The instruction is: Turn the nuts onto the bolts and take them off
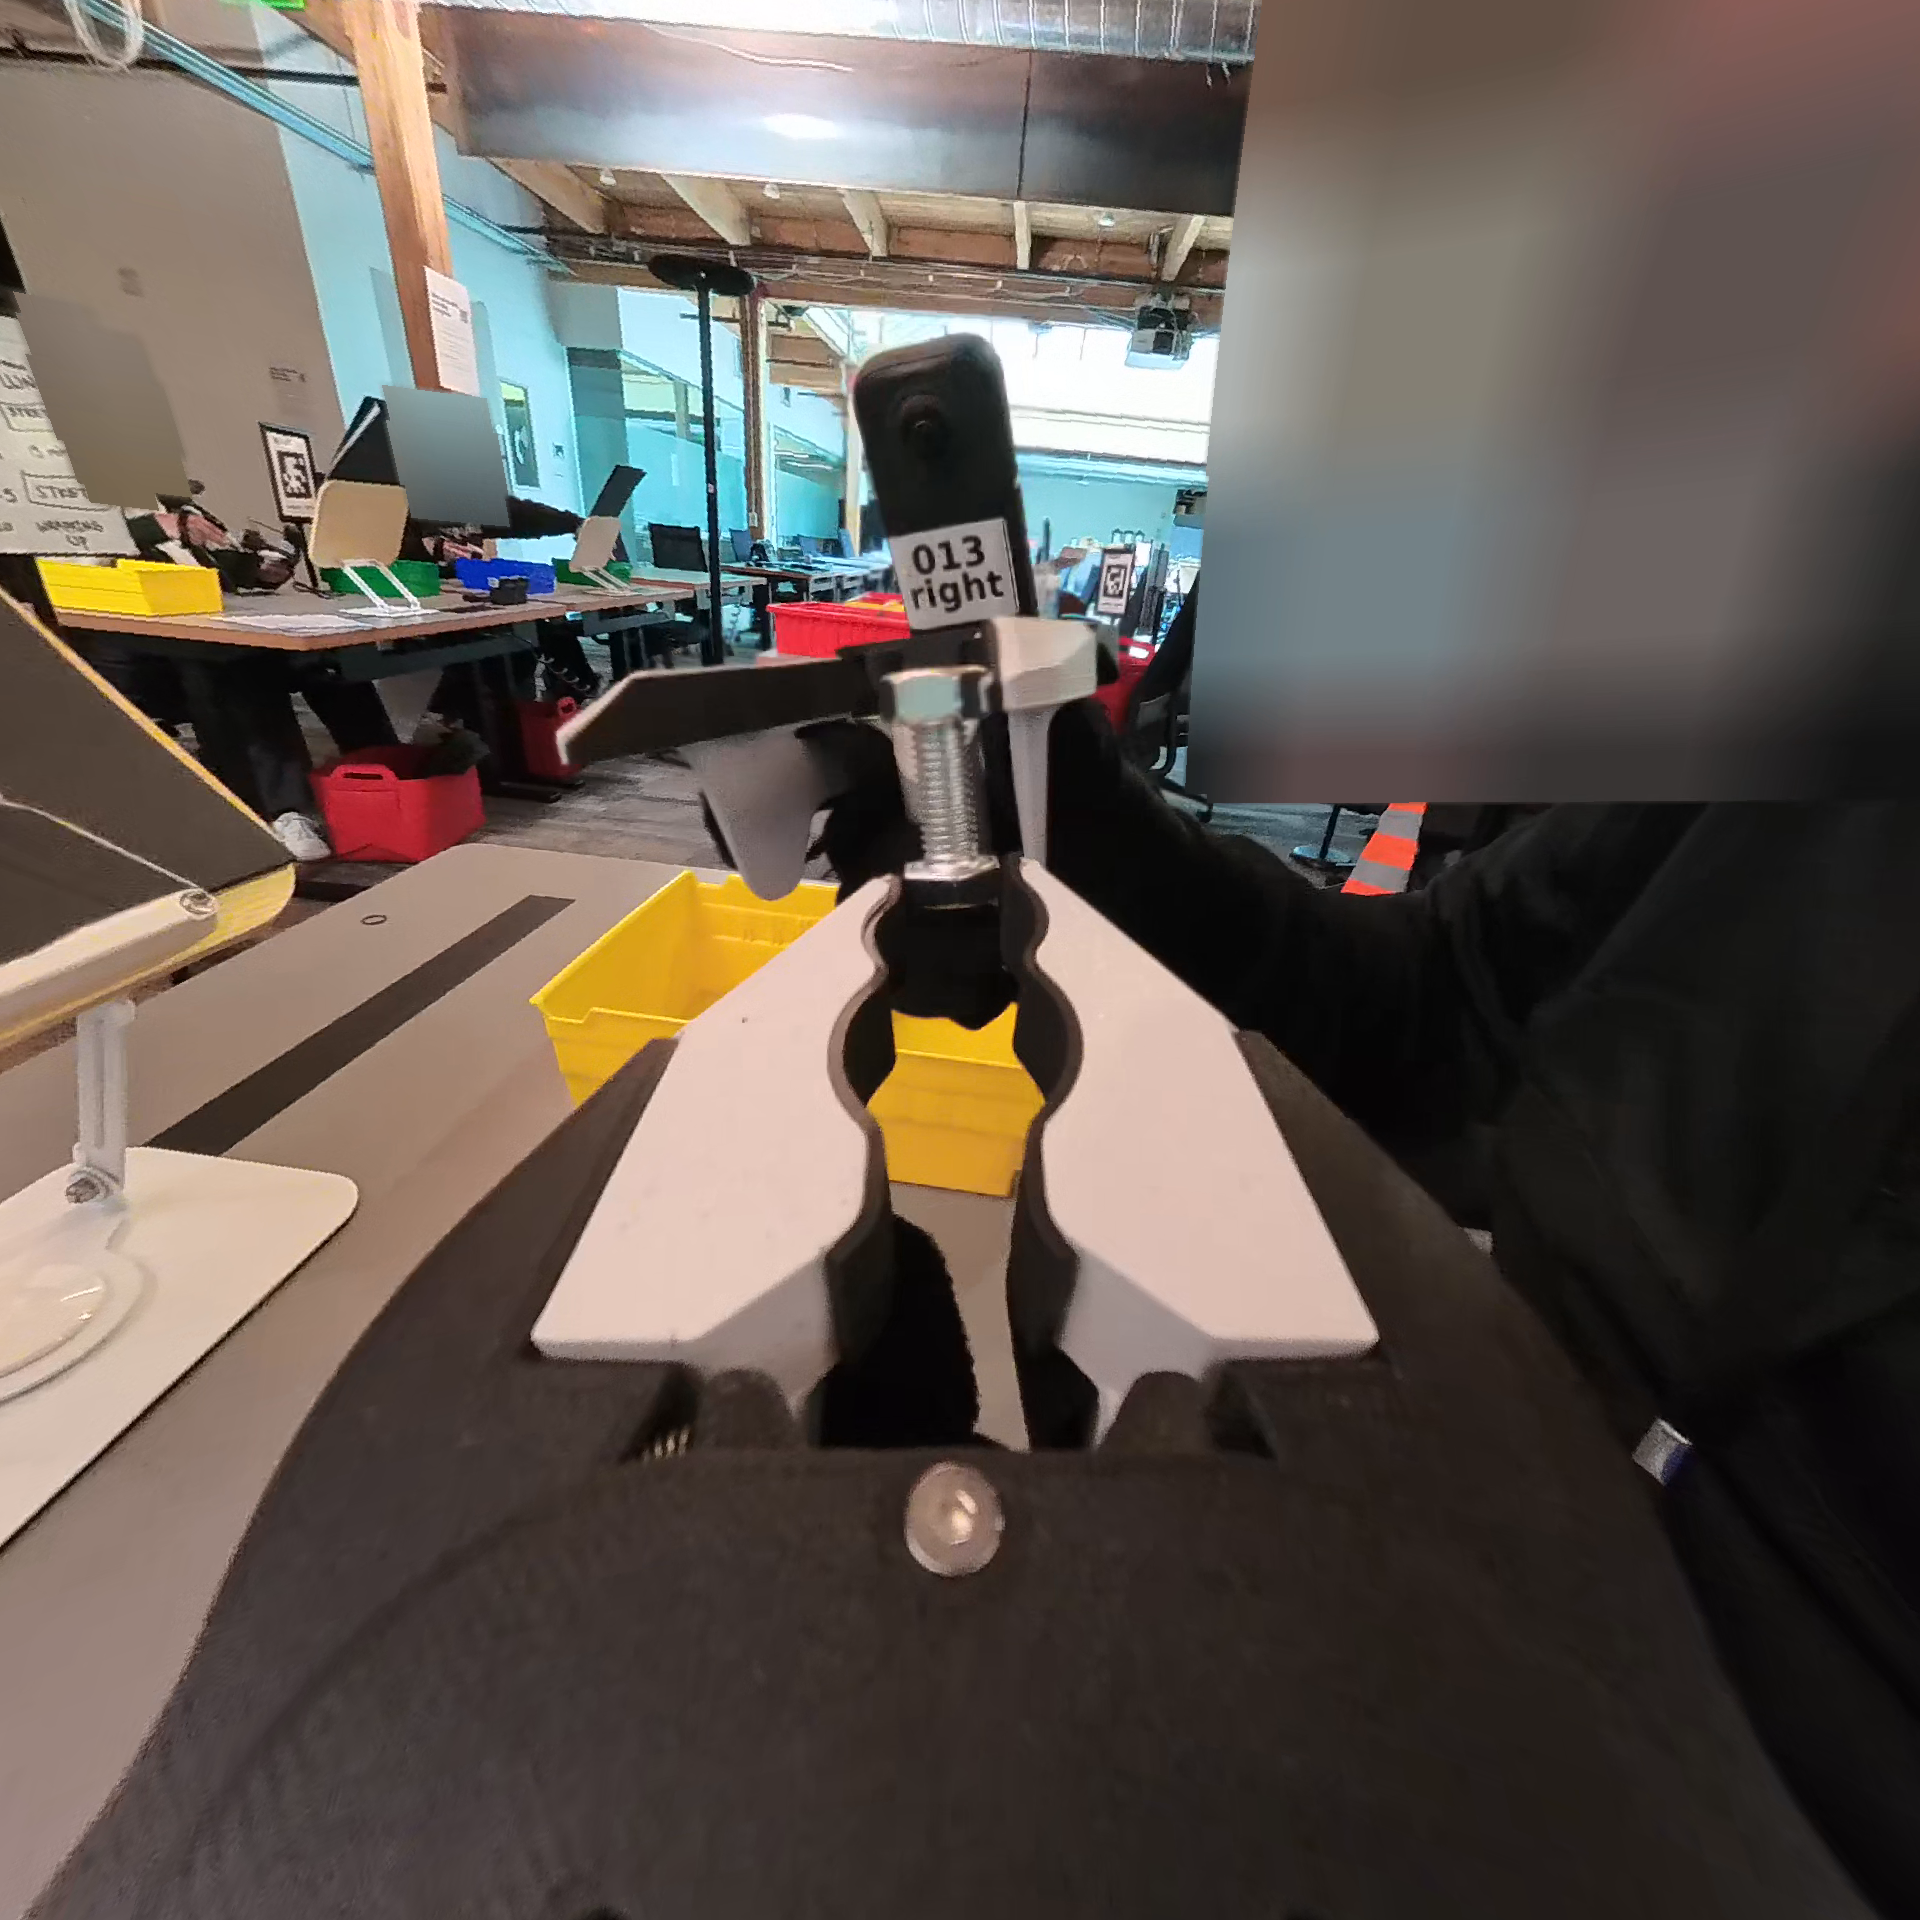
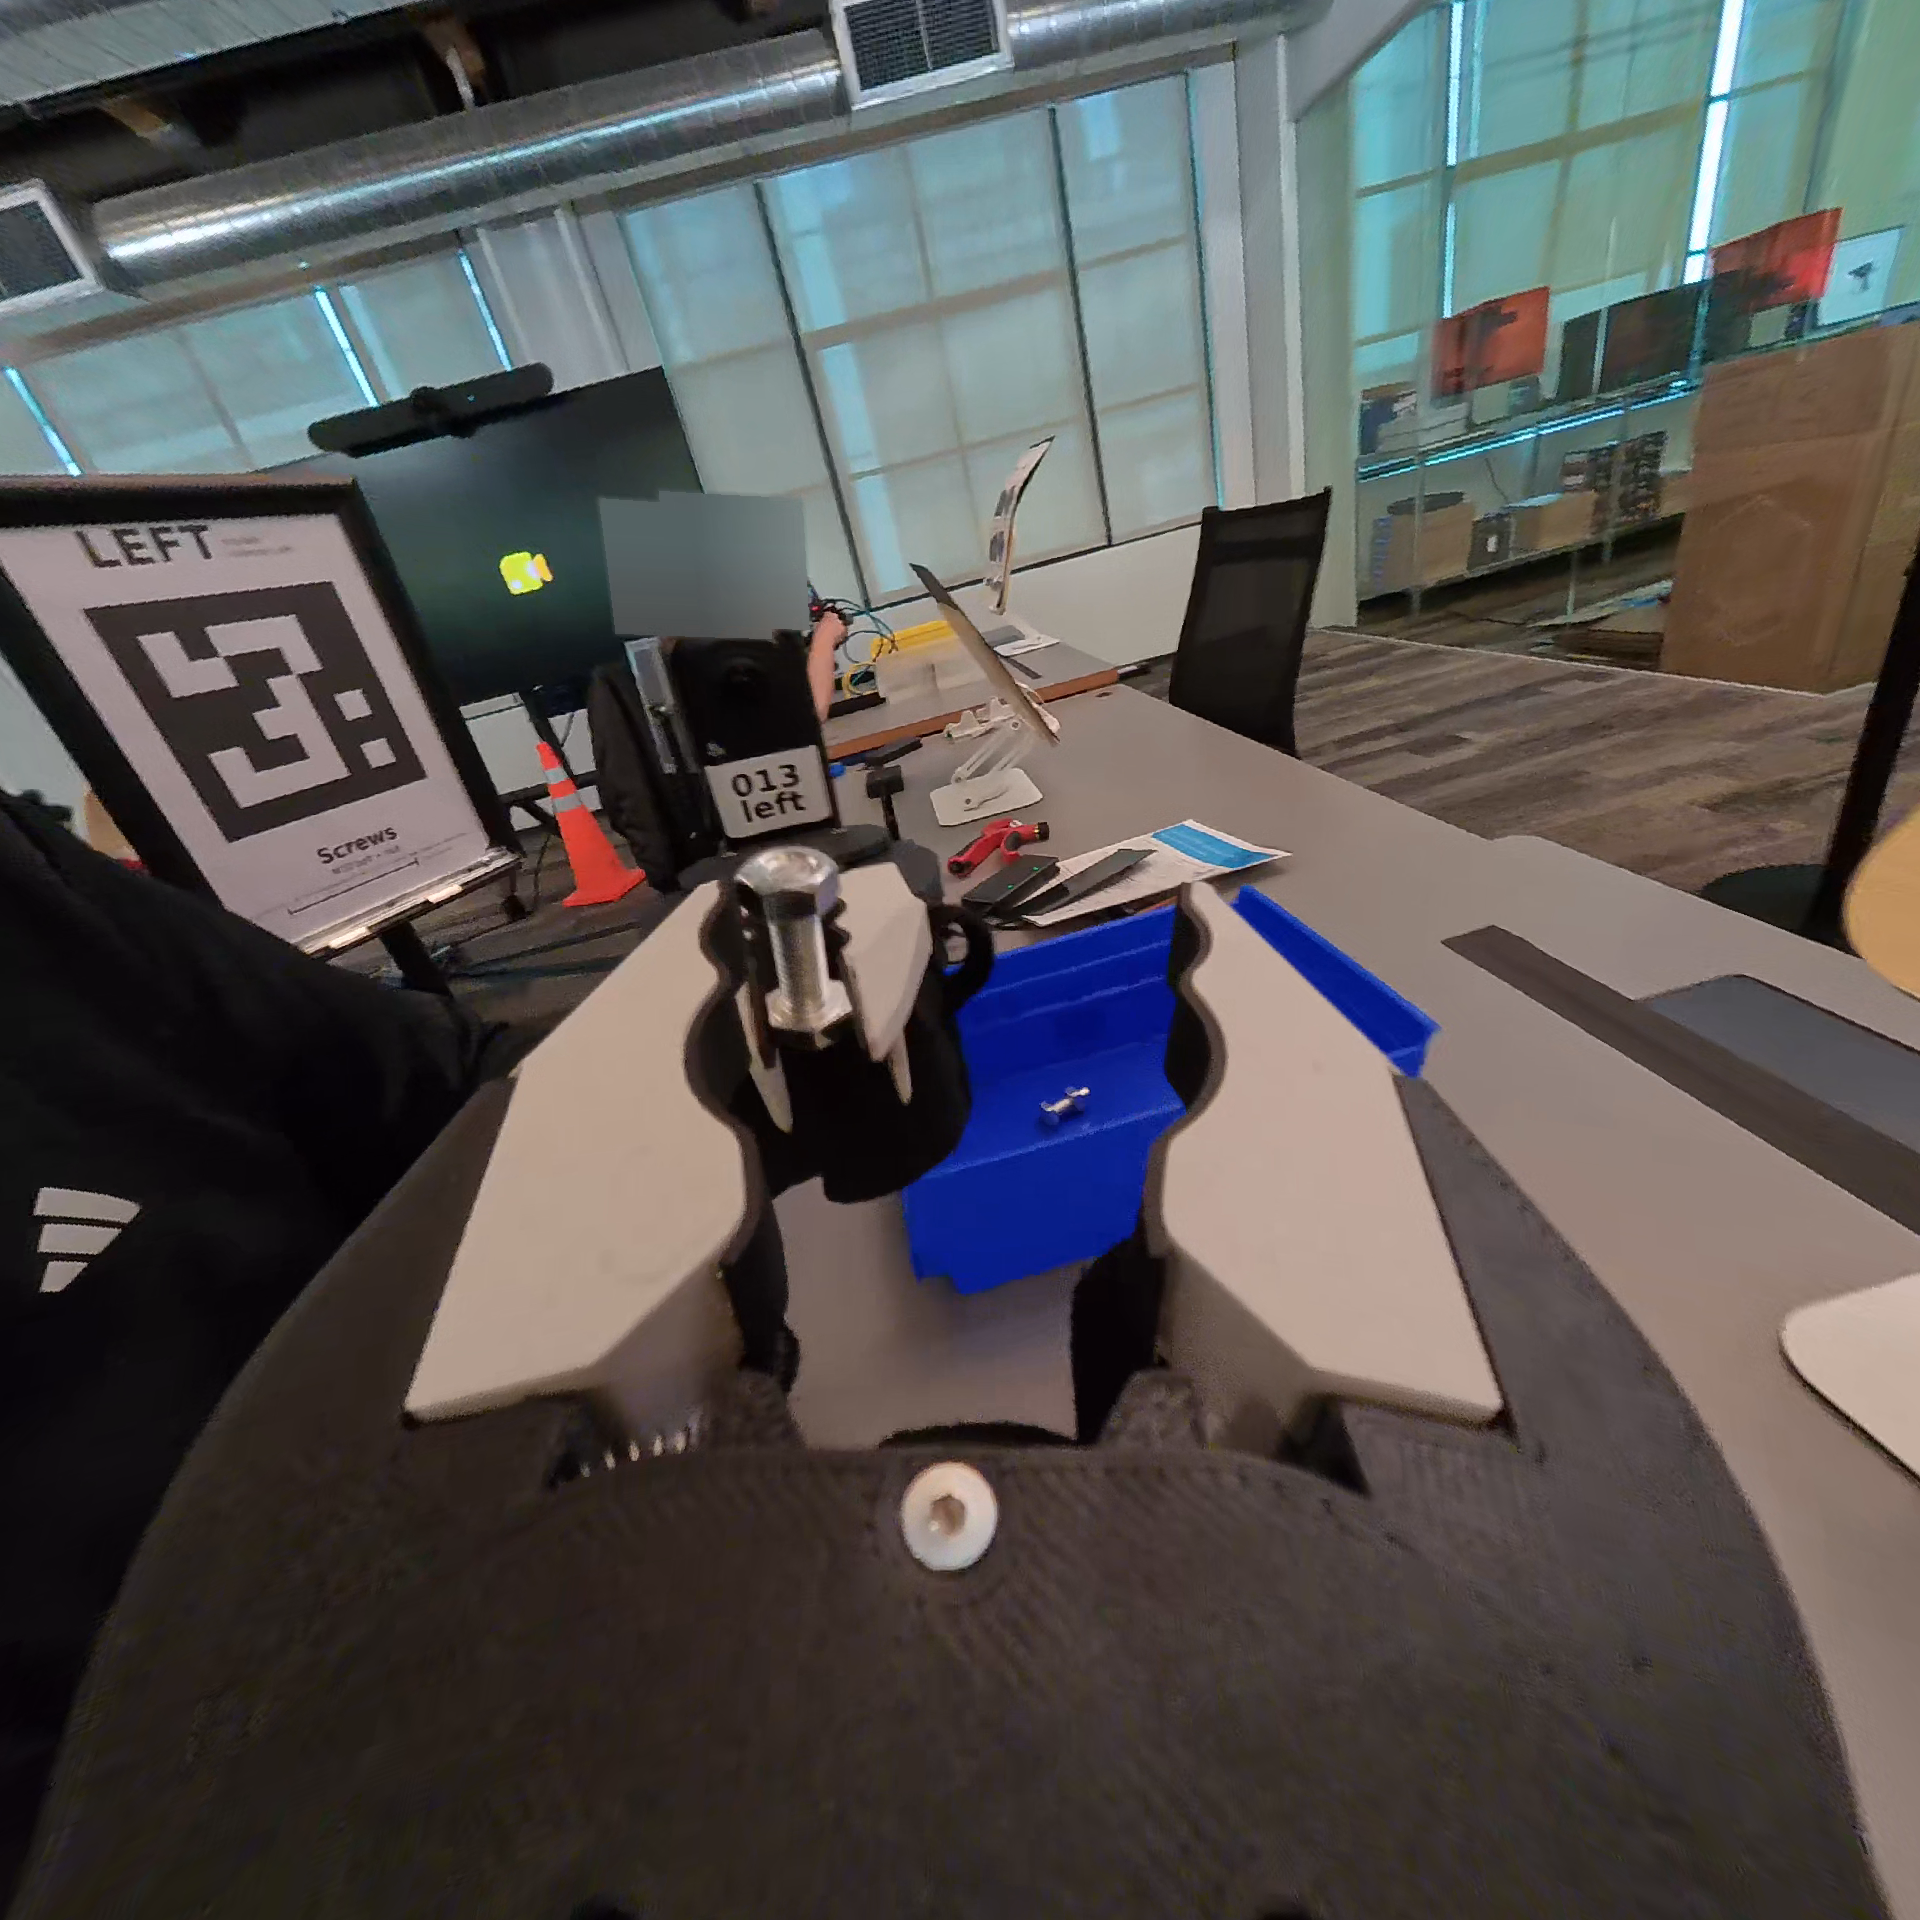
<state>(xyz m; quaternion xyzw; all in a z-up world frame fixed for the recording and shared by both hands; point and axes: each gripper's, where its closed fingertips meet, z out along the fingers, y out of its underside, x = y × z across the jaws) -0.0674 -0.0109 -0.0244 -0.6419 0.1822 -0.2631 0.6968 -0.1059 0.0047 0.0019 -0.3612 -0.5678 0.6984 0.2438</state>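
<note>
A yellow bin (image 1: 665,997) sits on the grey worktop (image 1: 343,1039) just beyond the left tongs (image 1: 956,883), partly hidden behind their pale fingers (image 1: 748,1143). To the left stands a tilted board on a white stand (image 1: 156,1226). In the right wrist view a blue bin (image 2: 1049,1195) lies on the worktop between the spread fingers (image 2: 1309,1195) of the right tongs (image 2: 935,914), and a small bolt with a nut (image 2: 1062,1105) lies on its floor. Beyond it are papers (image 2: 1184,857), dark flat devices (image 2: 1023,881) and a red tool (image 2: 992,844); off the worktop's far side stand an orange cone (image 2: 587,836) and a framed sign (image 2: 249,717) with a black-and-white marker.

A dark sleeve (image 1: 1507,1039) fills the right side of the left wrist view, behind the bolt.

The bolt (image 1: 940,774) is held in the air above the worktop, upright, its hexagonal head on top. The left tongs are pressed together at their tips on the nut (image 1: 951,883), which sits low on the bolt's thread. The right tongs stand wide apart: in the left wrist view one finger (image 1: 1039,665) lies just beside the bolt's head and the other (image 1: 717,707) reaches well off to the left, so they grip nothing. In the right wrist view the bolt stands close to the inner face of their left finger, well apart from the right one, with the left tongs rising beneath it.
</note>
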